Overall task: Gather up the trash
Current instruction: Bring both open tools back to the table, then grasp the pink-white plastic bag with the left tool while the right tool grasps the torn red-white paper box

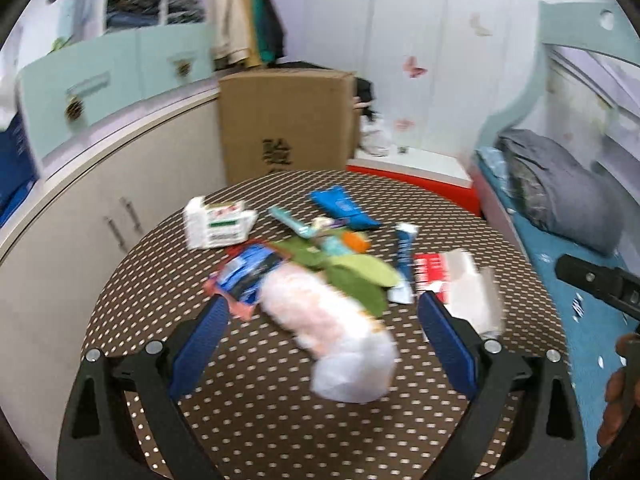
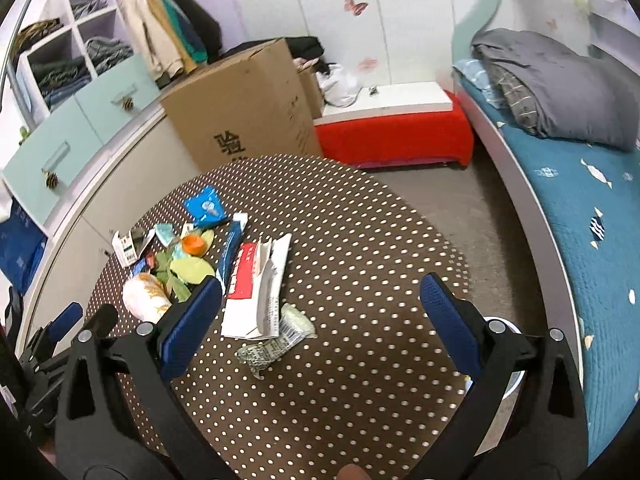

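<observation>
Trash point(image 2: 256, 288) on table point(image 2: 360, 380) (box point(image 2: 244, 112) behind)

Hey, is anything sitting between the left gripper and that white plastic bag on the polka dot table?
Nothing visible. The left gripper is open, and the white plastic bag already lies between its blue fingers on the table.

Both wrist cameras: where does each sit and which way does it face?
Left wrist: on the open left gripper, facing the pink plastic bag; the right hand shows at the edge.
Right wrist: on the open right gripper, facing the torn red-and-white box; the left gripper shows beside it.
Shared: dotted table, cardboard box.
</observation>
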Demonstrator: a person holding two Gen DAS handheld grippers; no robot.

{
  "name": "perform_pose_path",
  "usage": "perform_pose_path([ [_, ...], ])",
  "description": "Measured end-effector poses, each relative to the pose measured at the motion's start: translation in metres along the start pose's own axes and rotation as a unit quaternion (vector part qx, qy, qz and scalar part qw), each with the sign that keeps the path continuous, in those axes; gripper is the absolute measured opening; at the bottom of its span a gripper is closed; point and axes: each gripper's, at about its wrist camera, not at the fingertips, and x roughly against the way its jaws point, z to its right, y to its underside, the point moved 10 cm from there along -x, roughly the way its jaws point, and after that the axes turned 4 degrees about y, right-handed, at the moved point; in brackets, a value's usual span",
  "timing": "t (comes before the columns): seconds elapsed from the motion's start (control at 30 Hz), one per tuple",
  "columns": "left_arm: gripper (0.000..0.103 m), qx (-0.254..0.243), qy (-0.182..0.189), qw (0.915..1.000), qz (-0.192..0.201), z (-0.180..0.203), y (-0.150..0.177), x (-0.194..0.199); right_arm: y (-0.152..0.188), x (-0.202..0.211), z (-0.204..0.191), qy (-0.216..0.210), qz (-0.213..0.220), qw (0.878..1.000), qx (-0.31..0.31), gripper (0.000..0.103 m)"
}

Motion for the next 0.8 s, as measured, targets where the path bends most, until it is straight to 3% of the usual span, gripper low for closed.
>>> perform_pose_path([
  [0.2,0.093,0.06,-0.019,0.9974,-0.033,-0.024,0.01,-0.029,0.011,-0.024,-0.014,-0.005,-0.021,1.0,0.021,0.097],
  [0.4,0.091,0.095,0.002,0.9933,-0.066,-0.023,0.018,-0.062,0.019,-0.061,-0.034,-0.01,-0.049,0.997,0.052,0.097],
  [0.47,0.065,0.091,0.021,0.9924,-0.081,-0.017,0.021,-0.069,0.021,-0.076,-0.041,-0.015,-0.06,0.996,0.057,0.096],
  [0.5,0.059,0.088,0.026,0.9918,-0.089,-0.015,0.023,-0.073,0.022,-0.081,-0.044,-0.018,-0.063,0.996,0.06,0.09],
  [0.57,0.052,0.076,0.036,0.9921,-0.093,-0.012,0.026,-0.076,0.026,-0.095,-0.051,-0.017,-0.079,0.994,0.077,0.067],
  [0.63,0.046,0.067,0.043,0.9927,-0.09,-0.01,0.026,-0.074,0.03,-0.104,-0.058,-0.023,-0.092,0.992,0.086,0.03],
  [0.8,0.042,0.049,0.055,0.9945,-0.074,-0.014,0.026,-0.059,0.025,-0.089,-0.071,-0.055,-0.076,0.992,0.086,0.011],
])
